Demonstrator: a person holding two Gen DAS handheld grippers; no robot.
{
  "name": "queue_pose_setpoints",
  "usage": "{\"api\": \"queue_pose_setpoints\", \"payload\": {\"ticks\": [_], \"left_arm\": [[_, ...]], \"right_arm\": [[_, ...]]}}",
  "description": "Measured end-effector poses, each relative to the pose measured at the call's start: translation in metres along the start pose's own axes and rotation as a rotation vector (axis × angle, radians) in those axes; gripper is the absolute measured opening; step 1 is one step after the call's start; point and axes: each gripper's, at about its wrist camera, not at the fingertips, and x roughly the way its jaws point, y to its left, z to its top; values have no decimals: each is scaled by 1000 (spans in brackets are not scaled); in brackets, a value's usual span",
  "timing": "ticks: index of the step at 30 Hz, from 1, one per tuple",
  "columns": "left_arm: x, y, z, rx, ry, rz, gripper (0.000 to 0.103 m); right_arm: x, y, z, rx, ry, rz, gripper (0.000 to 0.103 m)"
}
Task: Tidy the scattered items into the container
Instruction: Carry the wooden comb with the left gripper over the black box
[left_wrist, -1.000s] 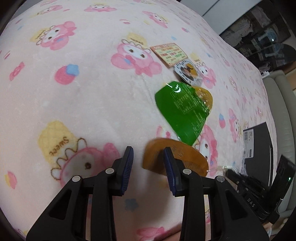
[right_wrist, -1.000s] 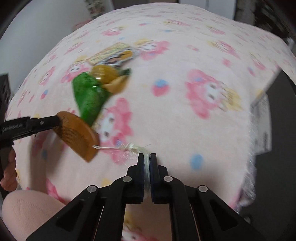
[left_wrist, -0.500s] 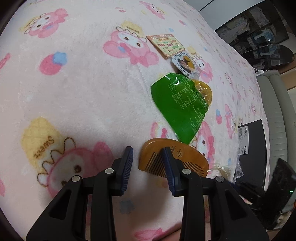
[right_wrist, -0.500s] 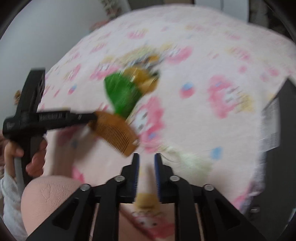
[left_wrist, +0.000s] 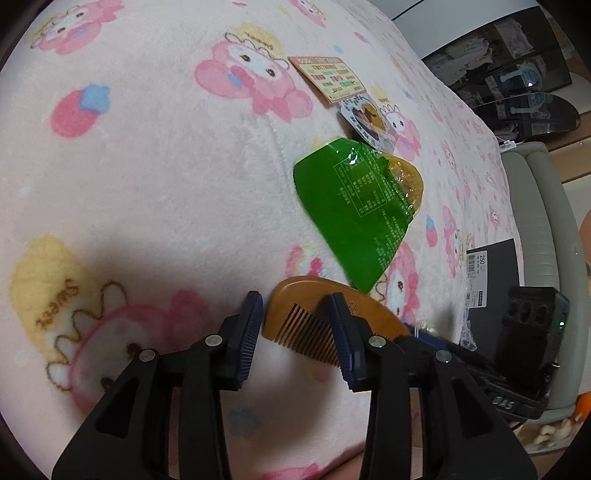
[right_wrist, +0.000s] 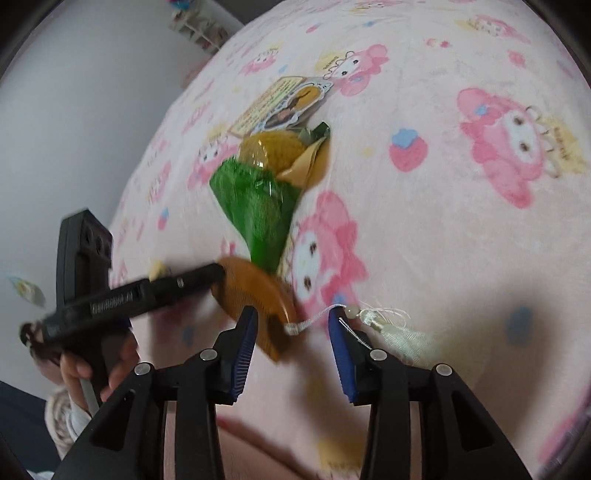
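Your left gripper (left_wrist: 295, 325) is holding the wooden comb (left_wrist: 325, 314) by its end, jaws easing apart, the pads' contact hard to tell. The comb is lying on the pink blanket (left_wrist: 147, 166), the green packet (left_wrist: 354, 210) at one o'clock. Your right gripper (right_wrist: 293, 332) is spreading its jaws around the comb's cord (right_wrist: 314, 322), tassel (right_wrist: 399, 332) at three o'clock.
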Motion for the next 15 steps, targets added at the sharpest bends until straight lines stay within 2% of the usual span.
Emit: {"api": "queue_pose_setpoints", "payload": {"ticks": [1, 3, 6, 9, 15], "left_arm": [[-1, 0, 0, 1, 3, -2, 37], [-6, -5, -1, 18, 8, -6, 36], [-12, -15, -3, 33, 15, -12, 36], [-22, -31, -7, 50, 10, -38, 34], [-61, -93, -22, 156, -33, -93, 32]], "right_arm": [[0, 3, 0, -10, -1, 1, 19], [-5, 12, -1, -43, -21, 1, 13], [-21, 27, -4, -93, -61, 1, 11], [-42, 32, -5, -88, -105, -6, 11], [-116, 34, -15, -68, -229, 16, 11]]}}
